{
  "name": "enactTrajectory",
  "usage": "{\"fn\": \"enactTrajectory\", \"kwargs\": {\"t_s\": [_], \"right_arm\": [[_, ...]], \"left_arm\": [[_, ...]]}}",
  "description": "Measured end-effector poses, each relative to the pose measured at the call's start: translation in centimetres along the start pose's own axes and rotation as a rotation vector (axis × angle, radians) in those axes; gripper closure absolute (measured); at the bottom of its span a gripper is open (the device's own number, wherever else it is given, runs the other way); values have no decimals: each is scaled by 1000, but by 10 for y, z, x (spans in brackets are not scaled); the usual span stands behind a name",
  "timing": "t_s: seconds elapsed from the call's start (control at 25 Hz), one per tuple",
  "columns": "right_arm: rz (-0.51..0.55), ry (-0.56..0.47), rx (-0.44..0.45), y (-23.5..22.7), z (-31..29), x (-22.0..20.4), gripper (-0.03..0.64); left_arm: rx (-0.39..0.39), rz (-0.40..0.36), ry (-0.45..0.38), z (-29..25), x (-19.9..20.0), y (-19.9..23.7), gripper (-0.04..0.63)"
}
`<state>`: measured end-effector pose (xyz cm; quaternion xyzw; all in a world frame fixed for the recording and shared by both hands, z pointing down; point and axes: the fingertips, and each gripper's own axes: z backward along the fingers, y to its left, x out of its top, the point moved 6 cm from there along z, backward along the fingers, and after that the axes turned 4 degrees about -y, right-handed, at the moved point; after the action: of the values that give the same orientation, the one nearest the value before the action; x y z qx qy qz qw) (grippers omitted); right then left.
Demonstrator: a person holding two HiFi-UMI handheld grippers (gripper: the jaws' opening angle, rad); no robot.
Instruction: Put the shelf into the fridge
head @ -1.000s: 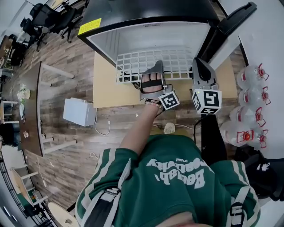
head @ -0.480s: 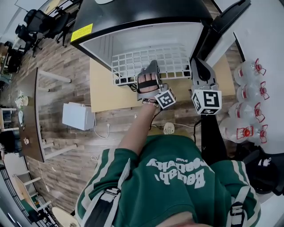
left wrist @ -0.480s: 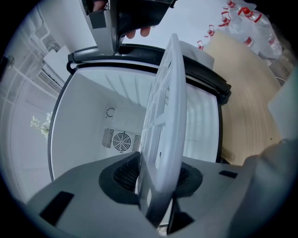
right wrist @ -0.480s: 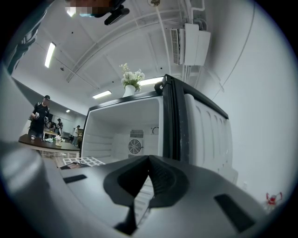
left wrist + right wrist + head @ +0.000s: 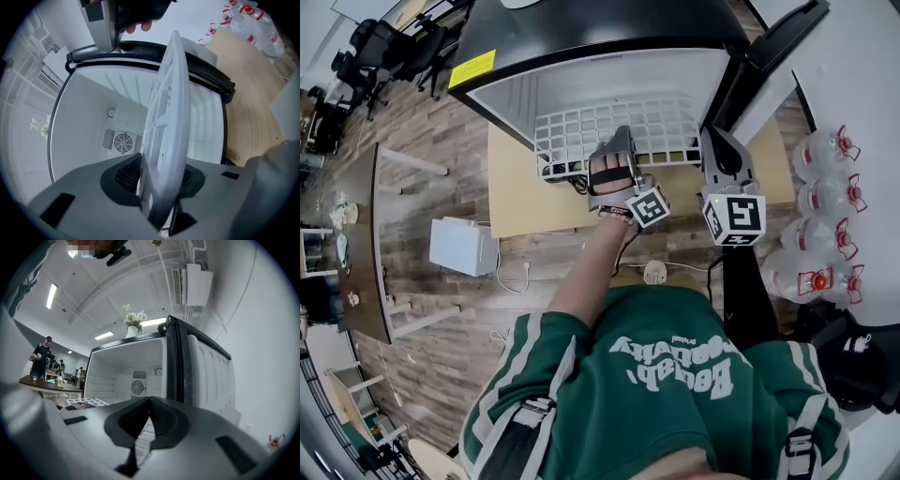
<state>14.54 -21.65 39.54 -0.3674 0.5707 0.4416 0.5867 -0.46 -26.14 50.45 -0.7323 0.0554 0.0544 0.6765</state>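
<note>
White wire shelf (image 5: 581,131) lies level in the open mouth of the fridge (image 5: 609,70), front edge toward the person, back part inside the white cavity. Fridge stands on a tan board (image 5: 525,187), black door (image 5: 787,42) swung open at right.

L gripper (image 5: 622,137) sits at the shelf's front edge, hand (image 5: 609,178) strapped on behind it, marker cube nearest the body. In the L gripper view the shelf runs edge-on btwn the jaws: jaws have just been opening and now stand spread, w/ a gap showing at the left pad, so no pinch on it. Fan vent (image 5: 123,141) shows on the fridge's back wall beyond.

R gripper (image 5: 712,138) is at the shelf's right end, beside the fridge's right wall. In the R gripper view the jaw tips are pressed together, w/ a thin slit behind them showing sth white and ribbed; can't tell if it pinches anything. Flowers (image 5: 132,319) stand on top of the fridge.

Clear bottles w/ red caps (image 5: 830,216) sit on the white surface at right, white box (image 5: 464,246) on the wood floor at left
</note>
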Motion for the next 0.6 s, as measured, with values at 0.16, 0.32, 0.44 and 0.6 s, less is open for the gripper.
{"fn": "enactTrajectory", "kwargs": {"t_s": [0.16,0.32,0.44,0.6], "right_arm": [[-2,2,-4,0,1,-1,612],[-2,3,-1,3,0,0,612],[1,4,3,4,-1,-1,612],[2,4,4,2,-1,-1,612]], "left_arm": [[8,-14,9,-5,0,4,457],[7,-14,14,-10,-1,5,457],[4,-17,22,-14,-1,6,452],[2,-19,30,-20,1,6,449]]}}
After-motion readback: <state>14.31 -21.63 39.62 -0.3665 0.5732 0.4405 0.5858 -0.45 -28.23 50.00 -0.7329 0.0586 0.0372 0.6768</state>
